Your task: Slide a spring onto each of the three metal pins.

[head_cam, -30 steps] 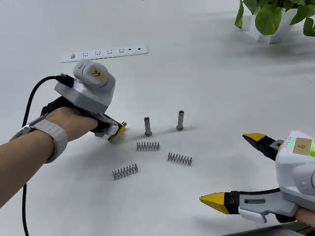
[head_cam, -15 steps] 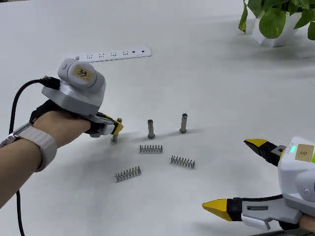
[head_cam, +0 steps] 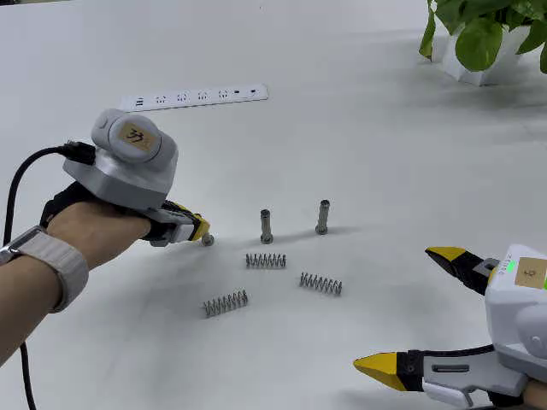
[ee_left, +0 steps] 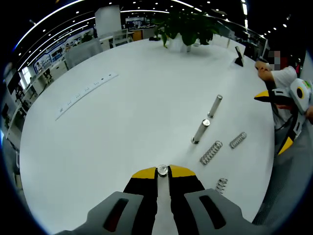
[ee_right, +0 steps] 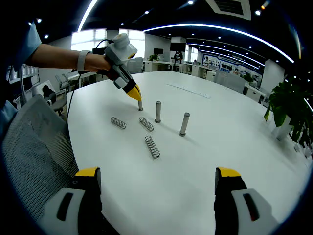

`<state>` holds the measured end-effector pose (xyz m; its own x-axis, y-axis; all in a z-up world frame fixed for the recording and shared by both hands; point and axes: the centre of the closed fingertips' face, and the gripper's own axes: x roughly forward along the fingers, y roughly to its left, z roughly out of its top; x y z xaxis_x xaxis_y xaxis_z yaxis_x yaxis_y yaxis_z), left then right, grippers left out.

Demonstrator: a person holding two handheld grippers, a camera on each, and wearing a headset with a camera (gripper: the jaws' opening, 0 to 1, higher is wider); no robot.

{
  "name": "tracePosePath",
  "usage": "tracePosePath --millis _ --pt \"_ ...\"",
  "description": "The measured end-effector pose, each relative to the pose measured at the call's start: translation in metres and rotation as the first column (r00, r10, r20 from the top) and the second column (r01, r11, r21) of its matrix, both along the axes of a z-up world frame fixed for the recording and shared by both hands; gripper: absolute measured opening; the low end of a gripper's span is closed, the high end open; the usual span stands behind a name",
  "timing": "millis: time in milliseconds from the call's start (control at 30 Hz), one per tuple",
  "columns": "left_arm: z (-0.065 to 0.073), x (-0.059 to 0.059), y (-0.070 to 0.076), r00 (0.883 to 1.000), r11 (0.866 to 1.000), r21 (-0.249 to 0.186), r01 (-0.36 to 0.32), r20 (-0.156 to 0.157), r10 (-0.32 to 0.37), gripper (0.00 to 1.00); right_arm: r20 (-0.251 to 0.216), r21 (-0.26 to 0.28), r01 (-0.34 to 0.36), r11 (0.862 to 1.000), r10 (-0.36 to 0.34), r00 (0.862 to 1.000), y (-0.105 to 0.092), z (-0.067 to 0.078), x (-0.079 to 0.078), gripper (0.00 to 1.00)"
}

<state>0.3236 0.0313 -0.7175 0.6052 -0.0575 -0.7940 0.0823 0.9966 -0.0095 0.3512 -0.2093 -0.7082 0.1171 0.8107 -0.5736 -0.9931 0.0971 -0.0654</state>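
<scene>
Left gripper [ee_left: 163,177]: yellow tips [ee_left: 145,173] pinched narrow on one pin [ee_left: 162,171], whose round end shows between them. In the right gripper view this pin [ee_right: 140,105] stands upright under the tips with its lower end down at the table [ee_right: 210,161]. Cannot tell whether it touches.

Two more pins stand upright on the table to the right of the held one in the head view, one near [head_cam: 267,226] and one farther along [head_cam: 323,216], roughly in a row.

Three springs lie flat, each apart from the pins. One [head_cam: 266,260] is just in front of the nearer standing pin. One [head_cam: 320,284] is to its right and closer to the person. One [head_cam: 226,302] is to the left, closest to the person.

Right gripper [head_cam: 417,312]: jaws spread wide, nothing between them, low at the right of the head view, well apart from the springs.

Power strip [head_cam: 195,96] lies beyond the left gripper. Potted plant [head_cam: 487,34] sits at the far right corner.
</scene>
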Motion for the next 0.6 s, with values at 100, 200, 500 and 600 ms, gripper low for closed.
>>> tracePosePath --millis 100,200,500,600 --pt "-0.0003 -0.0025 -0.0023 1.0 1.0 0.011 0.009 -0.006 -0.009 0.08 0.004 -0.005 -0.005 1.0 0.005 1.0 0.0001 -0.0007 -0.0007 0.98" --pt "0.0004 -0.0025 -0.0015 1.0 1.0 0.019 0.019 -0.007 -0.019 0.08 0.006 -0.008 -0.008 1.0 0.008 1.0 0.0001 -0.0012 -0.0014 0.98" --pt "0.0012 -0.0009 -0.0063 0.999 0.999 0.034 0.041 -0.003 -0.041 0.08 0.009 0.0 -0.008 1.0 0.008 1.0 0.0009 -0.0002 -0.0004 0.98" --pt "0.0016 -0.0023 -0.0069 0.999 0.999 0.031 0.041 0.002 -0.041 0.08 0.01 0.0 -0.009 1.0 0.009 1.0 0.001 -0.0003 -0.0004 0.98"
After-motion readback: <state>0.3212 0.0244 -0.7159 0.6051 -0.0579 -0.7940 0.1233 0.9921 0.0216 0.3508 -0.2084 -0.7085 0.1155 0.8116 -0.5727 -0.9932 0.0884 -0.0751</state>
